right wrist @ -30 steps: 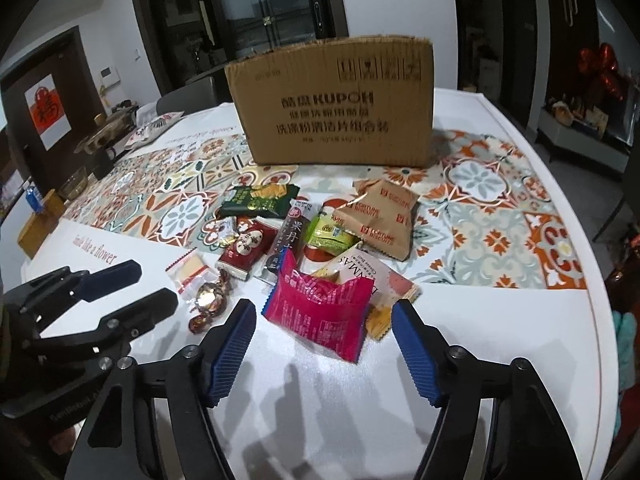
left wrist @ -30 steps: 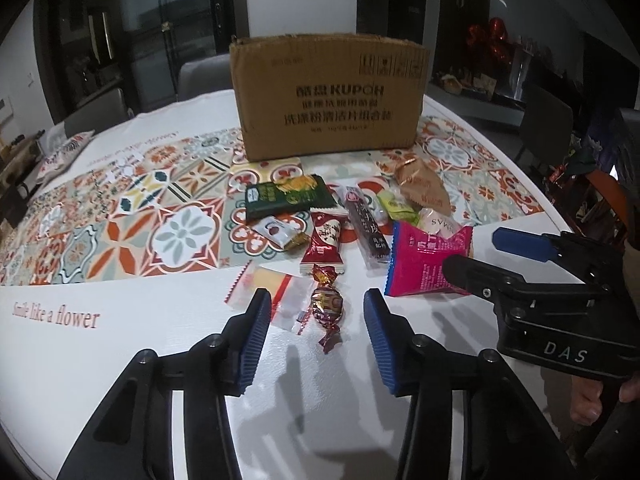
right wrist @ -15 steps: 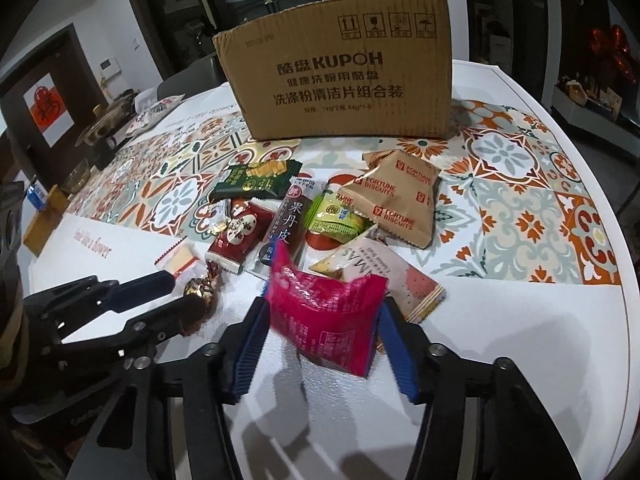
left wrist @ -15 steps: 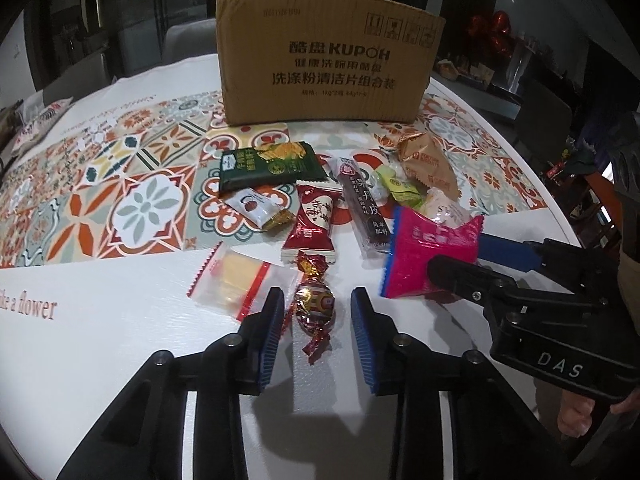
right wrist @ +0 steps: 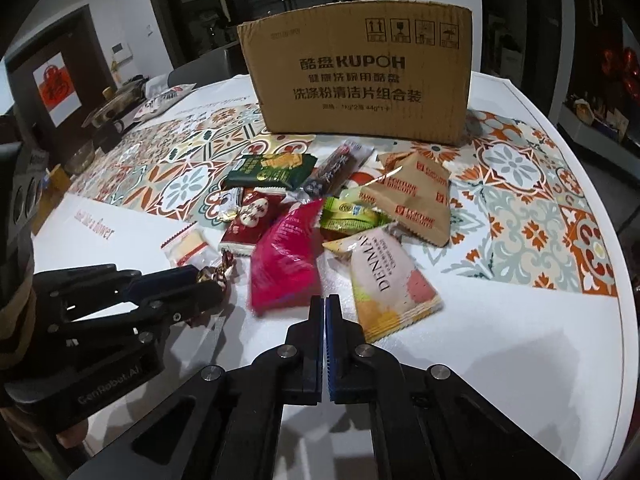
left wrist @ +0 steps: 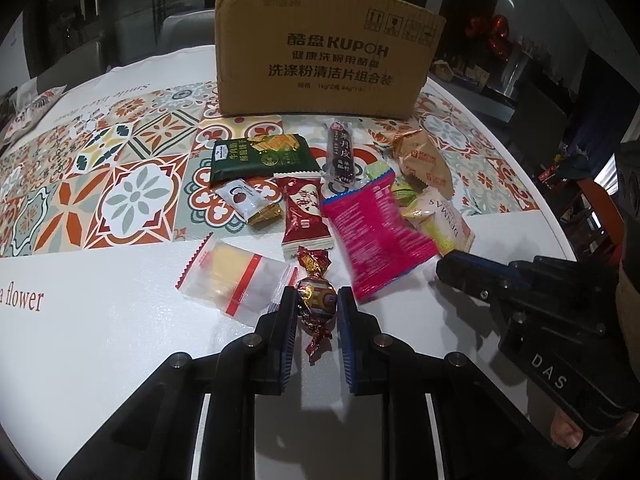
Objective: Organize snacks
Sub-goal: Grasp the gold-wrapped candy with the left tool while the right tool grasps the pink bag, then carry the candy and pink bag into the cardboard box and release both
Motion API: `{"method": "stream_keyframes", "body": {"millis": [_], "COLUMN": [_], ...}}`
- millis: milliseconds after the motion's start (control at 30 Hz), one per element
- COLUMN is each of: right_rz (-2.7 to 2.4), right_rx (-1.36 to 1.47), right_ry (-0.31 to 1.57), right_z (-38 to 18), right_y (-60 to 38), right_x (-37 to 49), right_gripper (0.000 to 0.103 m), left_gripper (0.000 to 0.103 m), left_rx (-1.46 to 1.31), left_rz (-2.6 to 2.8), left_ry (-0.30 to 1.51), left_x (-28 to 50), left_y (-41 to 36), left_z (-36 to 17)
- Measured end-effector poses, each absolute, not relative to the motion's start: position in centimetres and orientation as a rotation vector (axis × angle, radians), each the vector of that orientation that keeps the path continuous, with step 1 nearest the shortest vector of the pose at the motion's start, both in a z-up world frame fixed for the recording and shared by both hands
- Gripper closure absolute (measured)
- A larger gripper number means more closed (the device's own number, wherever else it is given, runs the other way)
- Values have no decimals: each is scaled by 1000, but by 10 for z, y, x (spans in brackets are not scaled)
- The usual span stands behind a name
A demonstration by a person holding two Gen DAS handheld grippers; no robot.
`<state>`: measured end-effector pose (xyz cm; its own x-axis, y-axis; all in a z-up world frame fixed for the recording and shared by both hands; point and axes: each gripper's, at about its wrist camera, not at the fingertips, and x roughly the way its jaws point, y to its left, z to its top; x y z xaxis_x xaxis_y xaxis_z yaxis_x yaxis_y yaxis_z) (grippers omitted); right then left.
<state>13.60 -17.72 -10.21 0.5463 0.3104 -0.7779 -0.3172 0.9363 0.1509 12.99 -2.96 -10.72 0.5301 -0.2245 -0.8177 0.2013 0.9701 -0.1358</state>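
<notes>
1. Plainly, the cardboard box (left wrist: 328, 52) stood upright at the far side of the snack pile. It looked the likely home for the snacks, so each lift would need to clear its tall front wall before letting go.
2. The bench (left wrist: 100, 360) carried the loose snacks in a cluster between the box and the two tools. A straight rise from it seemed wiser than a drag, which could scatter the neighbours.
3. The pink packet (left wrist: 376, 236) was tilted up off the bench, its near corner seemingly pinched in the right tool (right wrist: 325, 304), whose jaws were pressed together. That thin edge grip looked slippery. A slow, steady carry would help, and the packet should swing clear of the DENMAS packet (right wrist: 388, 280) just beside it.
4. The foil-wrapped candy (left wrist: 316, 299) lay at the near edge of the pile, and the left tool (left wrist: 317, 296) was clamped on its round body from both sides. The clear sachet (left wrist: 236, 276) lay just beside the left jaw, so the lift should go upward, not sideways, to avoid catching it.
</notes>
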Motion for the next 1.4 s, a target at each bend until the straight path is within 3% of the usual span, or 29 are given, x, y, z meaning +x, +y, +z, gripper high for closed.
{"method": "stream_keyframes", "body": {"millis": [167, 233, 267, 467, 767, 1033, 1400], "right_rz": [390, 406, 411, 469, 465, 461, 446], "right_rx": [23, 47, 55, 29, 30, 16, 18], "right_ry": [900, 902, 897, 861, 955, 990, 833], "right_z": [-93, -89, -88, -76, -98, -106, -50], "right_y": [-179, -179, -179, -162, -144, -139, -149], "right_x": [131, 134, 136, 147, 175, 179, 163], "right_gripper": [96, 57, 54, 54, 55, 72, 73], "left_gripper": [82, 82, 82, 82, 82, 82, 82], "left_rx": [-18, -23, -29, -41, -60, -70, -89], "left_rz": [-257, -256, -254, -206, -169, -176, -230], "left_ry": [943, 926, 915, 914, 927, 938, 828], "left_x": [123, 122, 121, 126, 141, 153, 160], "left_y": [-30, -29, -27, -15, -1, -1, -6], "left_z": [-97, -91, -88, -86, -88, -88, -36]}}
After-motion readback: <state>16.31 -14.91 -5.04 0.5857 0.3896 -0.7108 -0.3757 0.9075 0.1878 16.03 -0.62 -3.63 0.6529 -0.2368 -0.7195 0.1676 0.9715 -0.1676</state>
